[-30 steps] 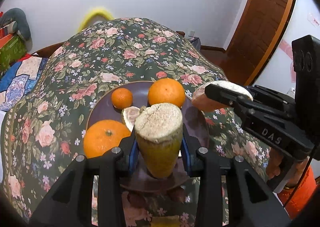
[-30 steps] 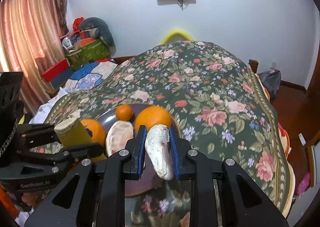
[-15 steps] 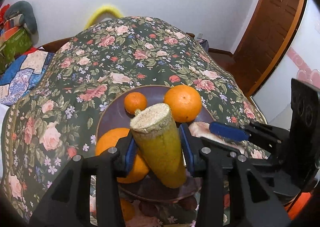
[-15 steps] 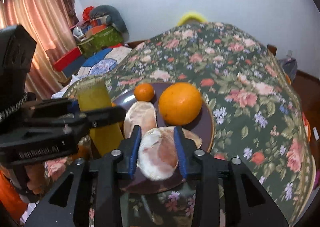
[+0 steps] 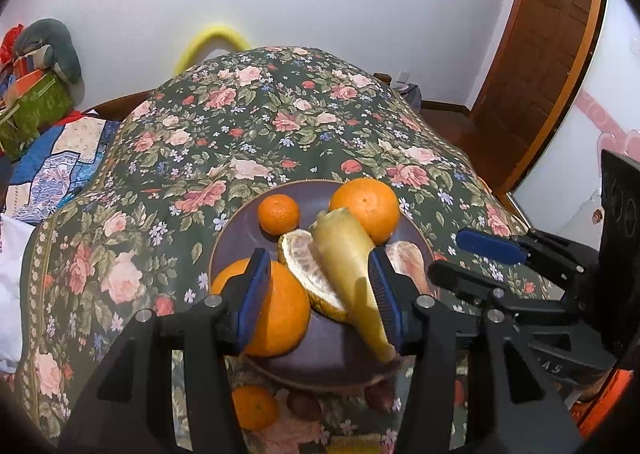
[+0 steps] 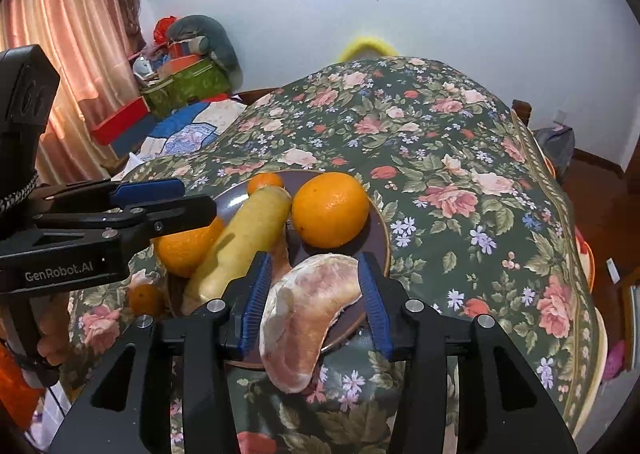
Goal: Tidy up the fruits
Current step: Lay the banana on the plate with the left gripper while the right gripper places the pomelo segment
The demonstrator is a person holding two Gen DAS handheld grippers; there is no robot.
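A dark round plate (image 5: 236,230) (image 6: 380,230) sits on the floral cloth. It holds two large oranges (image 5: 366,207) (image 5: 280,310), a small mandarin (image 5: 279,213), a peeled pomelo piece (image 5: 304,266) and a yellow sugarcane-like stick (image 5: 352,274) (image 6: 248,234) lying tilted across it. My left gripper (image 5: 318,294) is open, its jaws on either side of the stick and orange. My right gripper (image 6: 316,294) is open around a pink pomelo segment (image 6: 308,306) resting on the plate's near rim.
A small mandarin (image 5: 254,408) lies on the cloth in front of the plate, with brownish fruits (image 5: 304,404) beside it. The floral-covered table (image 5: 260,125) extends far behind. Clutter and a curtain (image 6: 80,53) stand left; a wooden door (image 5: 548,33) is at right.
Both grippers opened. The stick left my left jaws and now lies tilted on the plate. The pomelo segment was lowered and released onto the plate's rim.
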